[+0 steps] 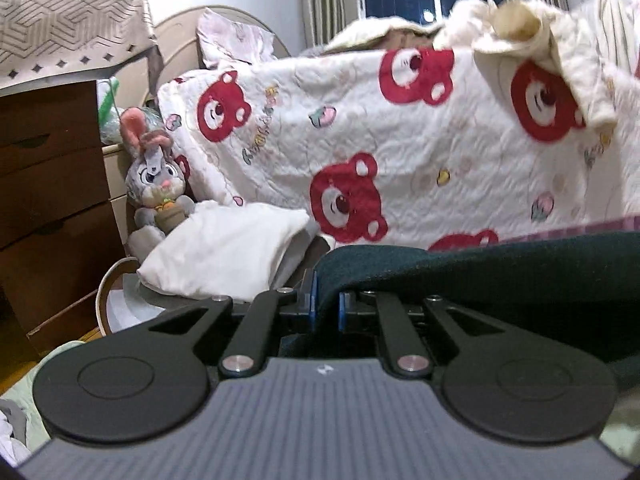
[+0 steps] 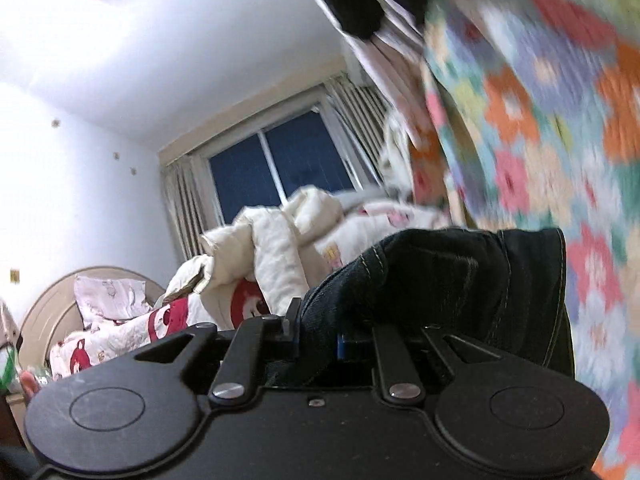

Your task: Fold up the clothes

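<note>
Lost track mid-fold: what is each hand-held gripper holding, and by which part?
Both are shut on dark jeans. The left hand-held gripper pinches a fabric edge; the right hand-held gripper clamps a bunched, stitched part of the jeans. Which part cannot be told.

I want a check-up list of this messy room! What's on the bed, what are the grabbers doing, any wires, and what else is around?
Surface: bed covered by a white quilt with red bears, rumpled.
Job's things: dark denim garment, held up by both grippers.
Clutter: grey bunny plush beside a white pillow; pink pillow at the headboard.
Grippers: left gripper jaws shut on the dark fabric; right gripper jaws shut on the denim.
Cables: nothing seen.
Surroundings: brown drawer chest, dark window with striped curtains, a blurred flowery cloth close on the right.
</note>
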